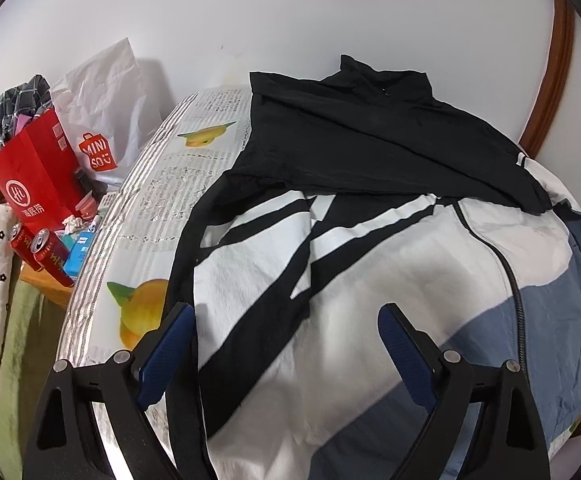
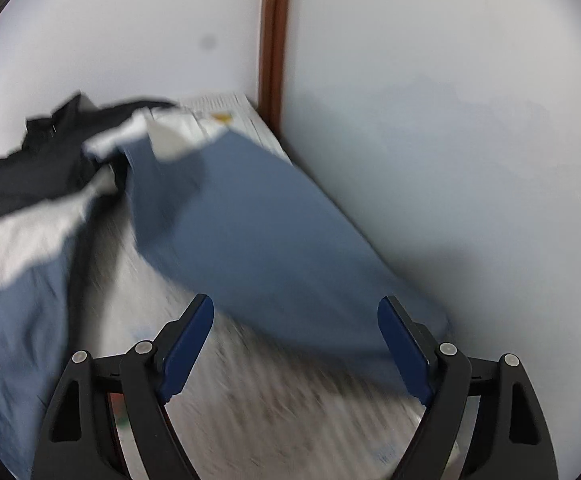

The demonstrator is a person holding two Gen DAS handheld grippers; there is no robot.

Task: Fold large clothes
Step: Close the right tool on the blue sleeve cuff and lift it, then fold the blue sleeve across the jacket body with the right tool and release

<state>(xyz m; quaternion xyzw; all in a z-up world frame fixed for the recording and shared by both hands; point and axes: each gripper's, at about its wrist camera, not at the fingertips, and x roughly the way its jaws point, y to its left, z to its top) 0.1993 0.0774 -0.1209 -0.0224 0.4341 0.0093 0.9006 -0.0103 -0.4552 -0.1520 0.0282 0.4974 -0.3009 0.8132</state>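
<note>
Two grippers, both spread wide and holding nothing, hang over a jacket on a bed.

The left gripper (image 1: 286, 326) hovers above the jacket (image 1: 370, 248), which lies on the printed sheet (image 1: 158, 204) with its black top toward the white wall (image 1: 290, 12) and a black-and-white sleeve folded across its white front. The right gripper (image 2: 295, 322) points at the blue sleeve (image 2: 258, 232), which stretches along the wall; its pads are clear of the cloth, though this view is blurred. Left of the bed, a red paper bag (image 1: 36, 168) and red cans (image 1: 52, 256) crowd a small wooden table (image 1: 44, 288).
</note>
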